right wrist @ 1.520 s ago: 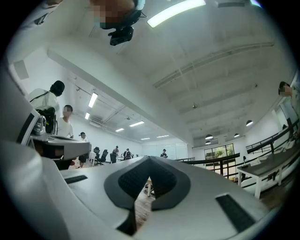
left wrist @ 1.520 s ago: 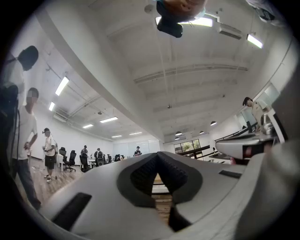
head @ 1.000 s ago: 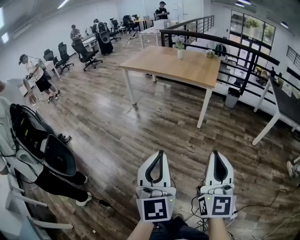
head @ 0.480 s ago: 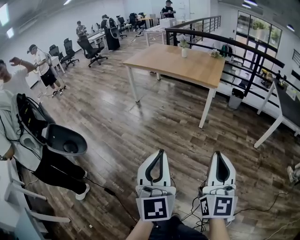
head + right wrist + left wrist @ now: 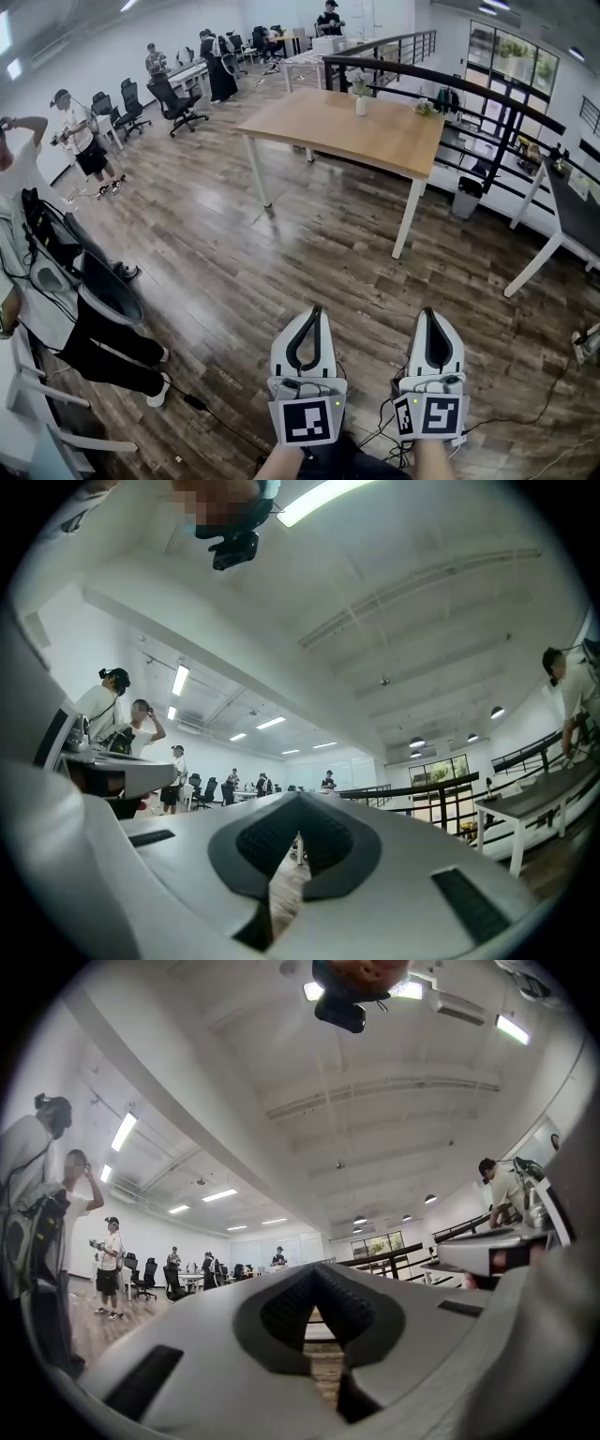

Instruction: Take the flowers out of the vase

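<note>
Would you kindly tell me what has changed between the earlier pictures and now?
The person at the left edge has raised an arm to the head. The left gripper and right gripper have dipped slightly in the head view. Both stay shut and empty, and the vase with its flowers stands untouched on the far wooden table.

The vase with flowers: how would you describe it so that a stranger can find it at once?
Find the large wooden table on white legs. Near the middle of its far edge stands a small white vase with flowers rising from it. Unlike the low pale bunch at the far right corner, it is upright and taller.
</note>
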The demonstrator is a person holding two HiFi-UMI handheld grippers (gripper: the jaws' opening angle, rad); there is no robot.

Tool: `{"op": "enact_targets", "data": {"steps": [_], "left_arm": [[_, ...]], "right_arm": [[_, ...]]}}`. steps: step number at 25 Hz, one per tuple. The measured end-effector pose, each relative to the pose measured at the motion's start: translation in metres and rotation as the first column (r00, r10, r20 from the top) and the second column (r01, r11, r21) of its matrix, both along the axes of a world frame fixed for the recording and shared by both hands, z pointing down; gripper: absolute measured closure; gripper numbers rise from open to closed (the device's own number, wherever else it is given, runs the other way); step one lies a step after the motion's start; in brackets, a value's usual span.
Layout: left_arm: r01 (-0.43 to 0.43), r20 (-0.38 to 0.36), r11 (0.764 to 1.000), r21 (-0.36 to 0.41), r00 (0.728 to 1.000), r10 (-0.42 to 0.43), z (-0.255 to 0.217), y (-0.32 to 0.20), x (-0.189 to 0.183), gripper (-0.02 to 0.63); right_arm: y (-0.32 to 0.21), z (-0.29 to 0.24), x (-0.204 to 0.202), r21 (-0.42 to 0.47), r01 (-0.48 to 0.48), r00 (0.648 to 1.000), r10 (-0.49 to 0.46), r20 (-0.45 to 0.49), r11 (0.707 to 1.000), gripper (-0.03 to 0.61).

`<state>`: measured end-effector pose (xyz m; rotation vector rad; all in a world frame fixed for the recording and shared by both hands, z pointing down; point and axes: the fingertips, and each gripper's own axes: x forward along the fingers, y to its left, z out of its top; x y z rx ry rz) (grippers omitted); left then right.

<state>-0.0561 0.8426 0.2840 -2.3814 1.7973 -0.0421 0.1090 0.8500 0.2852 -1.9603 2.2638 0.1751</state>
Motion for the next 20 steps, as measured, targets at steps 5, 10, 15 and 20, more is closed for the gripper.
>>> {"op": "enact_targets", "data": {"steps": [5, 10, 15, 20], "left_arm": [[-0.022, -0.007, 1.000, -0.006, 1.000, 0.022, 0.005, -0.033, 0.000, 0.577], [-0.042, -0.016, 0.999, 0.001, 0.999, 0.042, 0.004, -0.078, -0.004, 0.577], [-0.060, -0.020, 0.998, -0.007, 0.998, 0.060, 0.003, -0.127, -0.014, 0.577], [-0.067, -0.022, 0.998, 0.005, 0.998, 0.067, 0.002, -0.171, -0.026, 0.577]], "right_arm": [[-0.031, 0.001, -0.001, 0.005, -0.020, 1.000, 0.021, -0.005, 1.000, 0.586], [-0.074, 0.002, -0.007, 0.005, -0.035, 0.999, 0.035, -0.005, 0.999, 0.585], [-0.120, -0.001, -0.020, 0.003, -0.045, 0.999, 0.045, -0.010, 0.999, 0.586], [-0.162, -0.001, -0.031, 0.006, -0.062, 0.998, 0.062, -0.012, 0.998, 0.585]]}}
